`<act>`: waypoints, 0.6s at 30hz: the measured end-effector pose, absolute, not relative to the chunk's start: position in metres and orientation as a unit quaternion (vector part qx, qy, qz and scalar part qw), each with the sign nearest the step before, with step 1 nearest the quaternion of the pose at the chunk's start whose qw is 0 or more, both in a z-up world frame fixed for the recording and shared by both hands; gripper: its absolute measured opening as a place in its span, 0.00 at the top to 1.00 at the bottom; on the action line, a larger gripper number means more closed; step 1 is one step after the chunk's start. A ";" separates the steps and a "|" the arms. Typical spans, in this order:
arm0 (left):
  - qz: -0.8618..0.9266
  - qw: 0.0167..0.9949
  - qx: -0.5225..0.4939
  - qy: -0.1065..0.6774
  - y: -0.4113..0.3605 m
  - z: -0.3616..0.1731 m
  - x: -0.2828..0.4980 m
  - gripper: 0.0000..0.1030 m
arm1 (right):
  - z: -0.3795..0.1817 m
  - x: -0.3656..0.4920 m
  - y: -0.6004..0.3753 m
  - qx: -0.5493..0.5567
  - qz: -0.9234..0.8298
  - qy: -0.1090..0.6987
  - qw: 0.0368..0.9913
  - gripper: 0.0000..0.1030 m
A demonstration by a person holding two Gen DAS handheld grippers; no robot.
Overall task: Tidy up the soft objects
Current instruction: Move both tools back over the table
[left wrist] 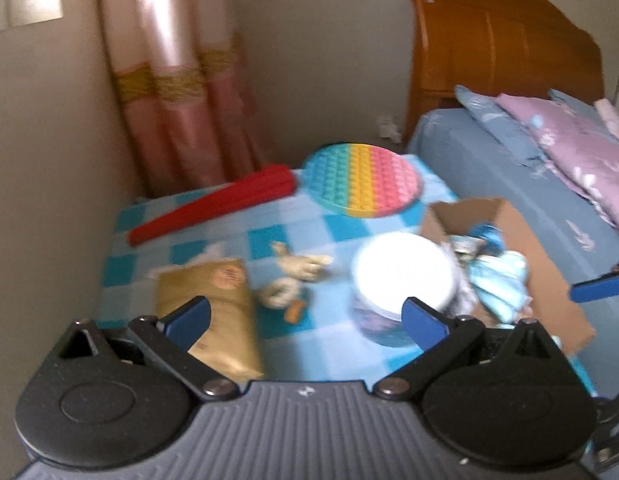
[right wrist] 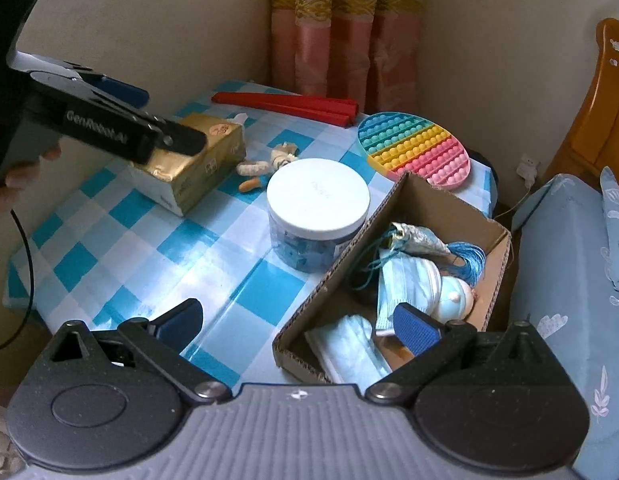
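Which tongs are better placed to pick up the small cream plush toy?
Probably the left tongs: open, they face the cream plush toy. The right tongs hang over the cardboard box.

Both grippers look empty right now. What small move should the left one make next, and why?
Probably ease the open left gripper forward and down toward the small cream plush toy on the blue checked tablecloth. It lies loose between the gold tissue pack and the white-lidded jar, outside the cardboard box that already holds soft items. The right gripper is open over that box.

A checked-cloth table [right wrist: 121, 236] carries a tissue pack [right wrist: 193, 160], jar [right wrist: 317, 212], cardboard box [right wrist: 393, 216], rainbow pad [right wrist: 413, 148] and red fan [right wrist: 285, 106].
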State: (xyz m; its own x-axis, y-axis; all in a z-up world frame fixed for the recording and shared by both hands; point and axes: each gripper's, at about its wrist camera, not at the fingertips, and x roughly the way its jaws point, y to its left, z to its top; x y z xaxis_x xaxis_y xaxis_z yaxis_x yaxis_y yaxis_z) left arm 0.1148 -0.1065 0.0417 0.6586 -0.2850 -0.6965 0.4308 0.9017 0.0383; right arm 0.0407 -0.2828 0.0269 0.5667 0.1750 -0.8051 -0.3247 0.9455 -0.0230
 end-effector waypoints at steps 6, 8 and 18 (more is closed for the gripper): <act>-0.158 0.911 0.101 0.366 -0.078 0.045 0.150 0.02 | 0.033 0.062 -0.280 -0.082 0.151 0.434 0.884 0.00; -0.151 0.911 0.097 0.371 -0.072 0.046 0.164 0.02 | 0.035 0.074 -0.278 -0.084 0.156 0.432 0.884 0.00; -0.112 0.904 0.051 0.410 -0.054 0.033 0.252 0.02 | 0.037 0.137 -0.262 -0.093 0.168 0.424 0.885 0.00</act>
State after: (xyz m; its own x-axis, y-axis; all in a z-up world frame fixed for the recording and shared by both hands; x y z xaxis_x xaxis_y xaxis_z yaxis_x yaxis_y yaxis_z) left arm 0.2520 -0.0536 0.0328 0.6383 -0.1612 -0.7527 0.2448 0.9696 0.0000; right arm 0.1367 -0.2622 0.0367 0.5847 0.2186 -0.7812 -0.3761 0.9263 -0.0223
